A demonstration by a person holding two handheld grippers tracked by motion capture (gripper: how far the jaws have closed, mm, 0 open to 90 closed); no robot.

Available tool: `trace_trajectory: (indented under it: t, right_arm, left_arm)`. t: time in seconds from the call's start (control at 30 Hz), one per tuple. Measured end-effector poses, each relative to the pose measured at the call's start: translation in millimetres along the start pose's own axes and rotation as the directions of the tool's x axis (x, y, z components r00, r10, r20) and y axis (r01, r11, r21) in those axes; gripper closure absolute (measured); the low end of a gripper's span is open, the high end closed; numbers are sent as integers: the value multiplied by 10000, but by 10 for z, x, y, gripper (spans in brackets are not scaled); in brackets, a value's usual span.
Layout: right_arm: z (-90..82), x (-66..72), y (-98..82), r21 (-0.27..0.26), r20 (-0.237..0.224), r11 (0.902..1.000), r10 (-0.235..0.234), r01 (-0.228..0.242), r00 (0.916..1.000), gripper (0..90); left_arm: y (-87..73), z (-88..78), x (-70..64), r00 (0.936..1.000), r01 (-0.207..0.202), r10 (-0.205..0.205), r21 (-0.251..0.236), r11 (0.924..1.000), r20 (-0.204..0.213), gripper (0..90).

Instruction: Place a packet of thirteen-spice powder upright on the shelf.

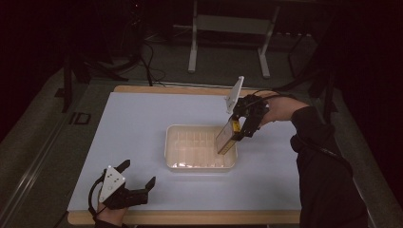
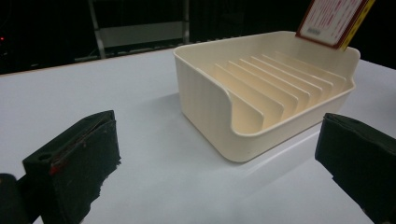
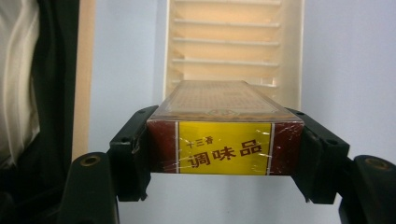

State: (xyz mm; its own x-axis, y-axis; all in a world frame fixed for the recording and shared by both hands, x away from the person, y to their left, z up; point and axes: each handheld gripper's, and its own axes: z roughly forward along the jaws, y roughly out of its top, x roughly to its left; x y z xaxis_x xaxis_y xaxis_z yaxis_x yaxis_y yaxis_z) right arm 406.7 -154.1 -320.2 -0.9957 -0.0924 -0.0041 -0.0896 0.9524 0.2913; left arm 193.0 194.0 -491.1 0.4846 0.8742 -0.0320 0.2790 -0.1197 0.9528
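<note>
Idling with jaws apart near the slotted tray [image 1: 200,148], left gripper [image 1: 136,179] is waiting while right gripper [image 1: 236,134], clamping a seasoning box [image 1: 227,137], is angling it above the tray's right end for slotting.

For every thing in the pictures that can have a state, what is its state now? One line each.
Cream plastic tray with slot dividers: upright on the white table mat, slots empty.
Flat red and yellow wrapped box: gripped at both sides, tilted, lower end over the tray's right part.
Right gripper: shut on the box.
Left gripper: open, holds nothing, near the table's front edge.
</note>
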Motion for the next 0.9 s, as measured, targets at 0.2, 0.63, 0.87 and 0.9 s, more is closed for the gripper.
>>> trace_trajectory:
  t: [0.2, 0.63, 0.87, 0.9]
  right_arm:
    - [152, -66, -24, 88, -212, 9999, 76, -74, 9997, 318]
    - [450, -151, 16, 782, -396, 9969, 130, -99, 9991, 318]
    - [592, -175, 40, 1007, -625, 9948, 240, -176, 9978, 318]
    - [610, -177, 45, 1014, -651, 9947, 227, -161, 9976, 318]
  left_arm:
    - [0, 4, 0, 10000, -19, 19, 17, 10000, 20, 0]
    - [0, -1, -1, 10000, -29, 29, 29, 10000, 61, 0]
    - [-2, 1, -2, 10000, -33, 33, 41, 10000, 59, 0]
    - [-3, 1, -2, 10000, -32, 32, 44, 10000, 59, 0]
